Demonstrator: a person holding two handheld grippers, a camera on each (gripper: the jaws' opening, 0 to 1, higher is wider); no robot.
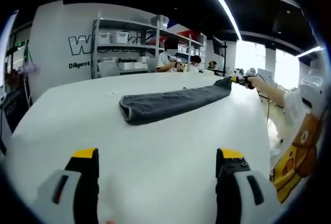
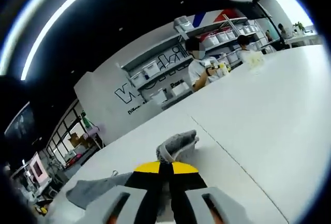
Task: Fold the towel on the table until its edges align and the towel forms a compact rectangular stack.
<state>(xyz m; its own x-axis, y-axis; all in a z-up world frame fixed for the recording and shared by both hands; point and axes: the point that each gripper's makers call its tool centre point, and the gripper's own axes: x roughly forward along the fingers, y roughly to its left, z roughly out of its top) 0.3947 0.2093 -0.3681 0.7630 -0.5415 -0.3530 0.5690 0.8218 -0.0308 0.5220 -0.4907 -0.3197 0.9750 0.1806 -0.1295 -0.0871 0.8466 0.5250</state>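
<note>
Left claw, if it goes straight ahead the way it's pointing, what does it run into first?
Probably the gray towel: the open left claw points across bare white table toward the towel's folded near end, though depth is hard to judge.

towel [image 2: 88, 192] partly behind right claw [image 2: 166, 168]

Dark grey towel [image 1: 173, 105] lies on the white table [image 1: 155, 162], folded into a long narrow band, near end rounded and doubled. Far corner lifted off the surface, pinched in the right gripper [image 2: 165, 169], fabric bunched above its tips.
</note>
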